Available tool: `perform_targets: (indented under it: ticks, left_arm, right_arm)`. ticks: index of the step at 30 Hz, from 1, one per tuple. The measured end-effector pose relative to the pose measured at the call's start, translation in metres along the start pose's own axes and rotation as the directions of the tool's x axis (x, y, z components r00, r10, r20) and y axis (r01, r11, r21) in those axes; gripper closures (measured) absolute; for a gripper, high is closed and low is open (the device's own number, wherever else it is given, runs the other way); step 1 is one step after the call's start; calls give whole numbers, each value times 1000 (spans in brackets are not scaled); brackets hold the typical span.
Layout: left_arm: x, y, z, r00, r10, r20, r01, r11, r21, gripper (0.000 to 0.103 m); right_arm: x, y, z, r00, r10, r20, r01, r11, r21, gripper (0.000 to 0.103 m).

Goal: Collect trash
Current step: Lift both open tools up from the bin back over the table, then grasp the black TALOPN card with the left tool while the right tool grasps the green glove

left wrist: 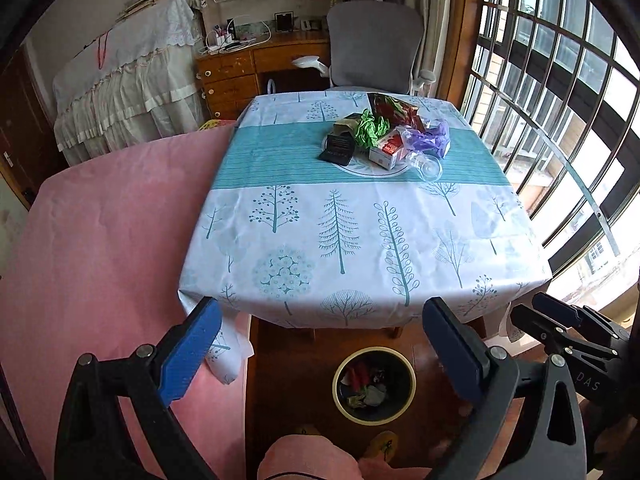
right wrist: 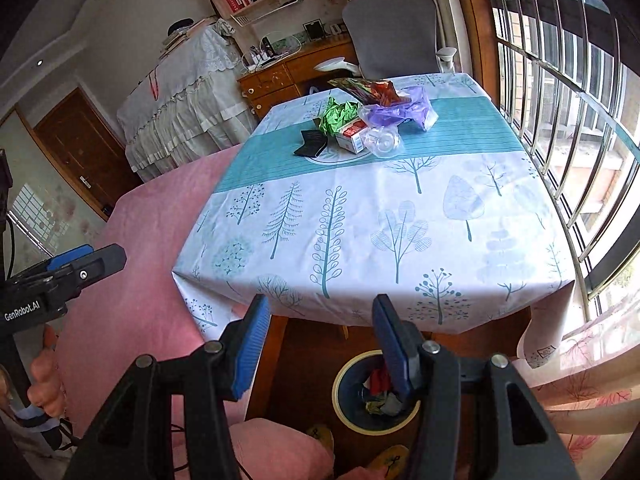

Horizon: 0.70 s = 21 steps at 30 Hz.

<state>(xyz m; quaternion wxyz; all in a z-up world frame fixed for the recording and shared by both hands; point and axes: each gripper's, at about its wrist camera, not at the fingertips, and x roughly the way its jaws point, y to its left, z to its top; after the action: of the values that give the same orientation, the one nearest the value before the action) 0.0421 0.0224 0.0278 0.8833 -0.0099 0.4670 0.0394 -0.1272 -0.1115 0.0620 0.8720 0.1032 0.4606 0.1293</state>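
A heap of trash lies on the table's teal band: green crumpled paper (left wrist: 370, 127), a black carton (left wrist: 338, 148), a red-and-white box (left wrist: 386, 151), a purple plastic bag (left wrist: 430, 139), a clear cup (left wrist: 428, 166) and a red wrapper (left wrist: 394, 108). The same heap shows in the right wrist view, with green paper (right wrist: 340, 116) and purple bag (right wrist: 400, 110). A round bin (left wrist: 375, 385) with scraps inside stands on the floor under the table's near edge. My left gripper (left wrist: 320, 322) is open and empty above the bin. My right gripper (right wrist: 320, 314) is open and empty too, short of the table.
The table (left wrist: 360, 248) wears a tree-print cloth. A pink bed (left wrist: 100, 240) adjoins it on the left. Barred windows (left wrist: 560, 100) run along the right. A grey office chair (left wrist: 374, 40) and wooden desk (left wrist: 240, 72) stand behind. Slippered feet (left wrist: 382, 442) and a pink-clad knee are below.
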Motion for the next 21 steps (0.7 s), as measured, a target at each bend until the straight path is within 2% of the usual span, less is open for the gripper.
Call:
perform_targets:
  ticks: [6, 10, 16, 21]
  left_arm:
    - [30, 10, 17, 1000, -4, -21, 4, 1000, 8, 3]
    - [66, 18, 47, 999, -20, -36, 21, 999, 33, 3]
    - [135, 33, 122, 996, -68, -56, 74, 990, 117, 5]
    - [196, 45, 195, 988, -122, -90, 139, 966, 219, 7]
  right_arm:
    - [16, -4, 23, 1000, -12, 2, 12, 1000, 24, 49]
    - [35, -6, 47, 999, -38, -7, 38, 998, 40, 49]
    - [84, -2, 106, 995, -97, -9, 98, 992, 81, 49]
    - [150, 4, 171, 988, -145, -57, 153, 974, 165, 49]
